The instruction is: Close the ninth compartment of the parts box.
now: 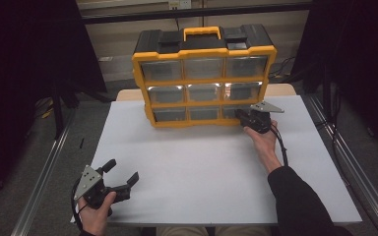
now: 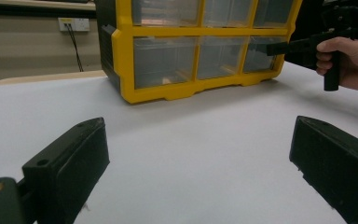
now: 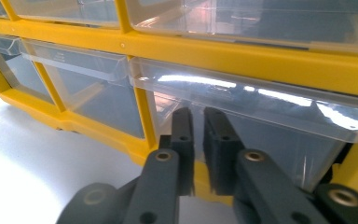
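Fingers of the right gripper [image 3: 198, 140] nearly together at the organizer's bottom-right drawer [image 3: 261, 121], left gripper [image 1: 120, 177] spread wide near the table's front-left corner; that clear plastic looks light, slick, brittle, so hook under its lip.

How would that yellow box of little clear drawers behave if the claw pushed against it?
The yellow organizer stands tall on a narrow base, so a high push might tip it. Its clear drawers look glossy, probably slippery, and seem empty, so it is likely light. The right claw, nearly shut, sits at the bottom right drawer; a low push would likelier slide it.
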`<state>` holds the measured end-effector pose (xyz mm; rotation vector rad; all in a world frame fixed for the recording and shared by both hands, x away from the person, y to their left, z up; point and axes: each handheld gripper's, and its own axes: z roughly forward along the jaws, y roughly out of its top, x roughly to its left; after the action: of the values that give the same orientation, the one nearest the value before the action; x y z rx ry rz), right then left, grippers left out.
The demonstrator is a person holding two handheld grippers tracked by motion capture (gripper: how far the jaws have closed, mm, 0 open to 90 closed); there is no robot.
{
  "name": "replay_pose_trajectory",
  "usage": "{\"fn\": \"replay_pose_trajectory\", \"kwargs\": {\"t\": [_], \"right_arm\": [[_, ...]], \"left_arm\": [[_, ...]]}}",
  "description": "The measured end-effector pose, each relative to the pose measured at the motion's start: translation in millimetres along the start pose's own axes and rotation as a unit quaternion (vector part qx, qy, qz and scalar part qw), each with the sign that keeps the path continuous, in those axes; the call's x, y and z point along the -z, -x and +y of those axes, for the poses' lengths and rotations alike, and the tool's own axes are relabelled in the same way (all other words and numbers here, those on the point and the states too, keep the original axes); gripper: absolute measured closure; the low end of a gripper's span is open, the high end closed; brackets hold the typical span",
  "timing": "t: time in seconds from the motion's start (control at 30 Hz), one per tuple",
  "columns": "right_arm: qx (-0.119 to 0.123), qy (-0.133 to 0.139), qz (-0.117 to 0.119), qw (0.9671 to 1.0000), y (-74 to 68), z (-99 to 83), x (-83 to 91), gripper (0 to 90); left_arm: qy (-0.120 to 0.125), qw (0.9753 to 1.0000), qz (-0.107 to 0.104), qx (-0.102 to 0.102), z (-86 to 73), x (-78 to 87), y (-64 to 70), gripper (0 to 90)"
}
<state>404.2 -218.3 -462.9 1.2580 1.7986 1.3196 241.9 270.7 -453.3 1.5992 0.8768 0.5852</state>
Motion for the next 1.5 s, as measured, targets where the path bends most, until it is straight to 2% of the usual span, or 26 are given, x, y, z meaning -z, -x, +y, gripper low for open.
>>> {"fn": "replay_pose_trajectory", "kwargs": {"t": [0.03, 0.23, 0.63, 0.8, 0.9, 1.13, 1.5], "right_arm": [[-0.001, 0.001, 0.002, 1.0000, 0.1, -0.1, 0.6, 79.3], [0.001, 0.002, 0.011, 0.9999, -2.0, -0.1, 7.2, 69.2], [-0.002, 0.009, 0.017, 0.9998, -5.2, 2.8, 14.9, 38.4], [0.004, 0.016, 0.018, 0.9997, -8.9, 4.2, 17.7, 26.8], [-0.002, 0.013, 0.022, 0.9997, -10.5, 3.7, 19.3, 19.0], [-0.002, 0.017, 0.024, 0.9996, -11.9, 2.5, 25.1, 8.5], [-0.002, 0.021, 0.036, 0.9991, -12.8, -2.4, 38.6, 0.0]], "left_arm": [[-0.002, 1.0000, 0.000, -0.005, 0.2, 0.5, -0.3, 4.3], [-0.001, 1.0000, 0.000, 0.000, 0.0, 0.0, -0.2, 4.4], [-0.002, 1.0000, 0.002, -0.001, -0.1, -0.1, -1.3, 4.3], [-0.001, 1.0000, 0.003, -0.001, -0.1, -0.4, -1.2, 4.3], [-0.002, 1.0000, 0.002, -0.001, -0.2, -0.5, -1.2, 4.3], [-0.002, 1.0000, 0.001, -0.001, -0.3, -1.3, -1.3, 4.3], [-0.004, 1.0000, 0.005, -0.002, -0.4, -1.5, -1.9, 4.3]]}}
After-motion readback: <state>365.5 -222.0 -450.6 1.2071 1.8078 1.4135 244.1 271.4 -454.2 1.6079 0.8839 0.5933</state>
